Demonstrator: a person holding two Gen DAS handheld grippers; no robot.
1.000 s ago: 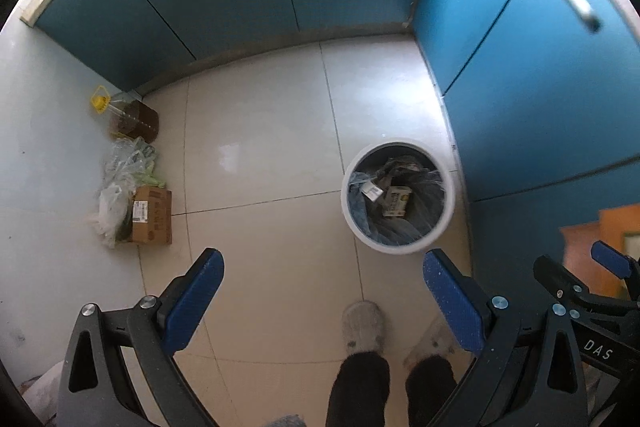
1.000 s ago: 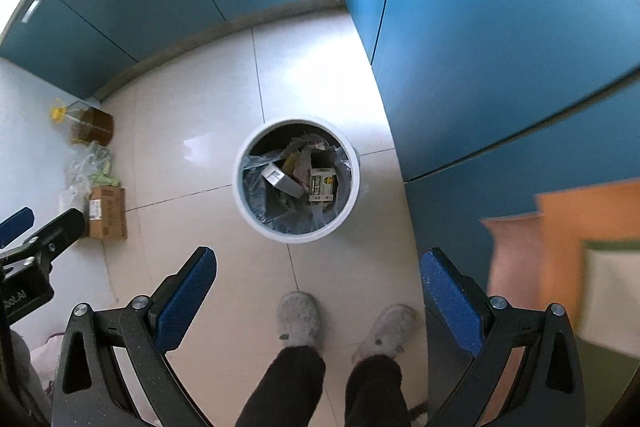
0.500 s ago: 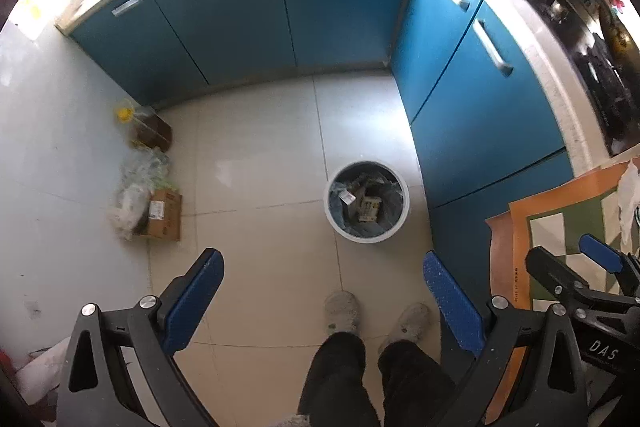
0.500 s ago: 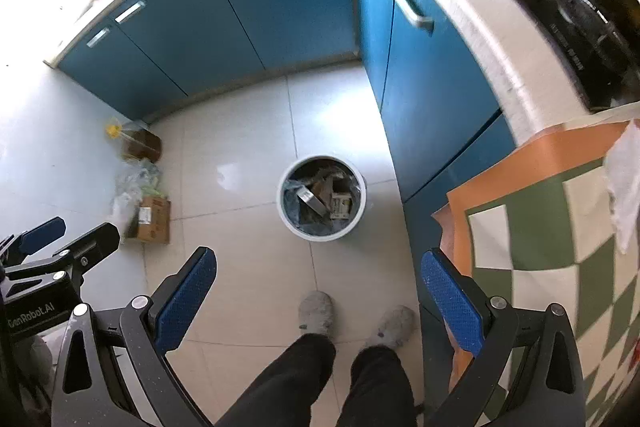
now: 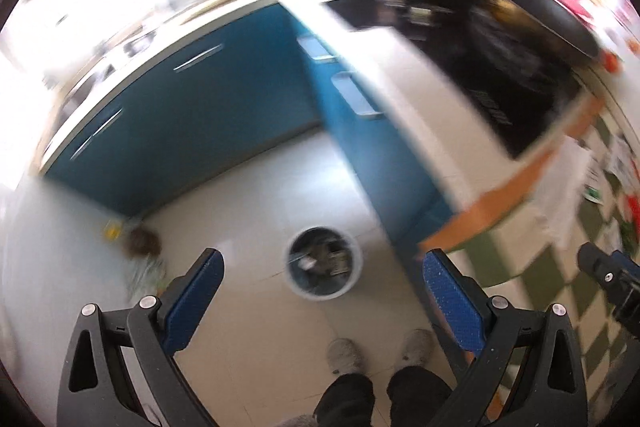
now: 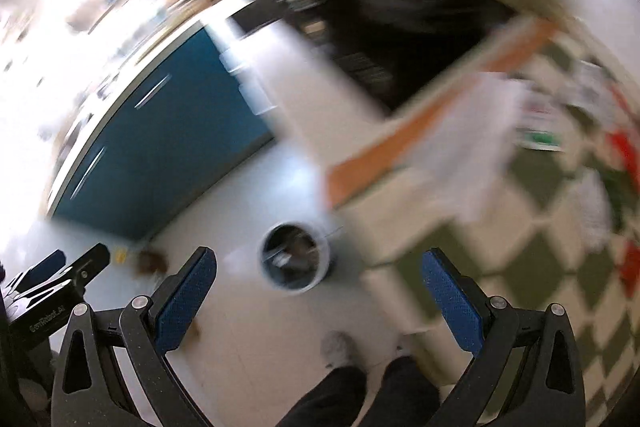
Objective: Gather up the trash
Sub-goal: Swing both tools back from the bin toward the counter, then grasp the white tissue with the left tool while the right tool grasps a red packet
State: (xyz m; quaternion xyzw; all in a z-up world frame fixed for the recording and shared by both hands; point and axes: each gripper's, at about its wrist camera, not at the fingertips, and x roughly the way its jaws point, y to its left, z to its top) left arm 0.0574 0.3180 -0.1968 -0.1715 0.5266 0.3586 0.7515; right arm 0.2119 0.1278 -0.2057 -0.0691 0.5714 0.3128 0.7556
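A white round trash bin (image 5: 323, 263) with a dark liner and trash inside stands on the tiled floor far below; it also shows in the right wrist view (image 6: 295, 255). My left gripper (image 5: 322, 297) is open and empty, high above the bin. My right gripper (image 6: 318, 293) is open and empty too. Both views are motion-blurred. White paper scraps (image 5: 562, 195) lie on the green checked cloth (image 5: 560, 291) at the right; they also show in the right wrist view (image 6: 472, 163).
Blue cabinets (image 5: 208, 123) run along the back and right with a white counter (image 5: 408, 83) and a dark hob (image 5: 480, 39). A bottle and bags (image 5: 140, 247) lie at the left wall. The person's slippers (image 5: 344, 355) are on the floor.
Both grippers have risen well above the floor and tilted up toward the counter and checked cloth. The bin looks smaller. Both stay open.
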